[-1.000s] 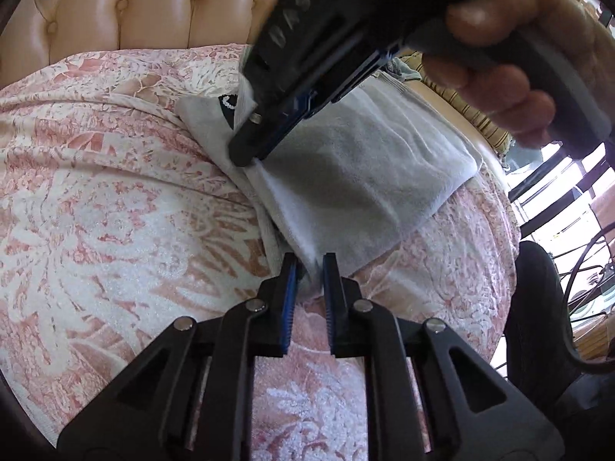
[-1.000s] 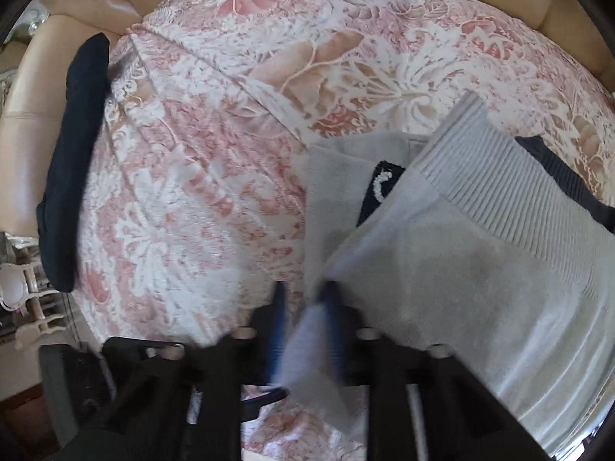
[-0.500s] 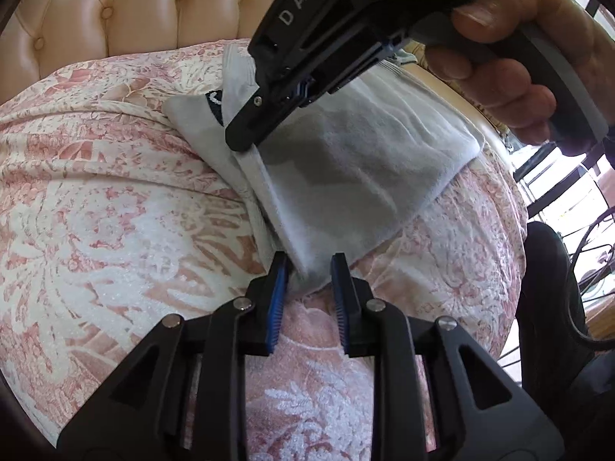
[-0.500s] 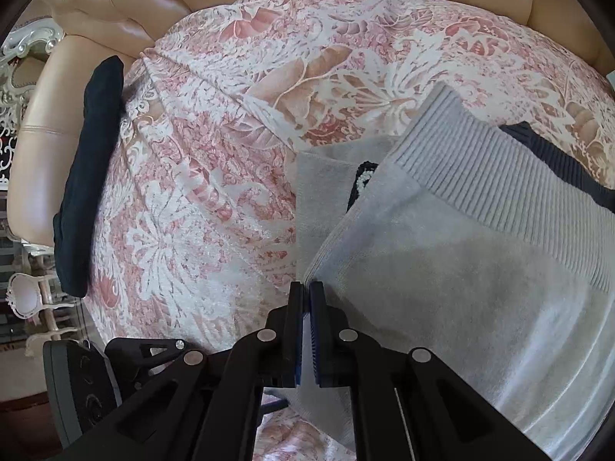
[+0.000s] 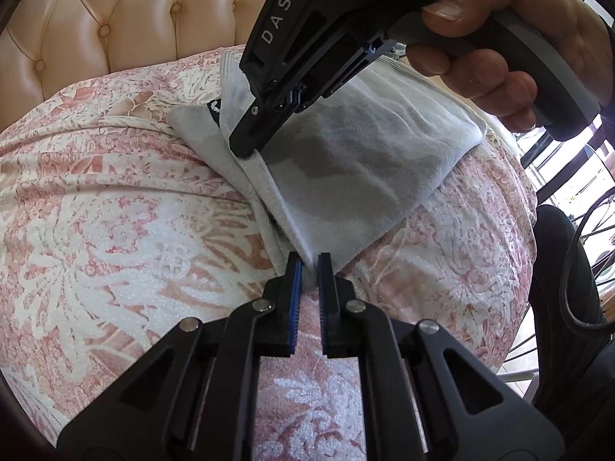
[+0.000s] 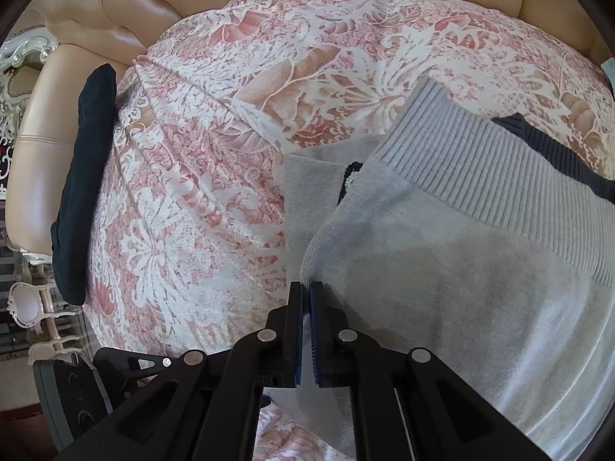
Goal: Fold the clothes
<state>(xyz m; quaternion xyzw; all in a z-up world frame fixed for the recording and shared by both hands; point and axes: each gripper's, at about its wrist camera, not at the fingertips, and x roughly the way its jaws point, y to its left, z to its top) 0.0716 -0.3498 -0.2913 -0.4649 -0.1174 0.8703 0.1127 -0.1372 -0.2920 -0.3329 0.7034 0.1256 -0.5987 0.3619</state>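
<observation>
Left gripper (image 5: 307,265) points steeply down with its jaws nearly together, pinching the near corner of the grey garment (image 5: 346,176); right gripper (image 6: 306,292), also pitched down and gripped by a hand (image 5: 511,50), is clamped tight on the garment's folded edge. The garment lies folded on the pink floral cover (image 5: 115,230) of a tufted tan sofa (image 5: 115,19). Only the right wrist view shows the garment's ribbed hem (image 6: 499,184), a dark band (image 6: 557,161) behind it, and a dark cloth (image 6: 84,184) on the sofa arm.
</observation>
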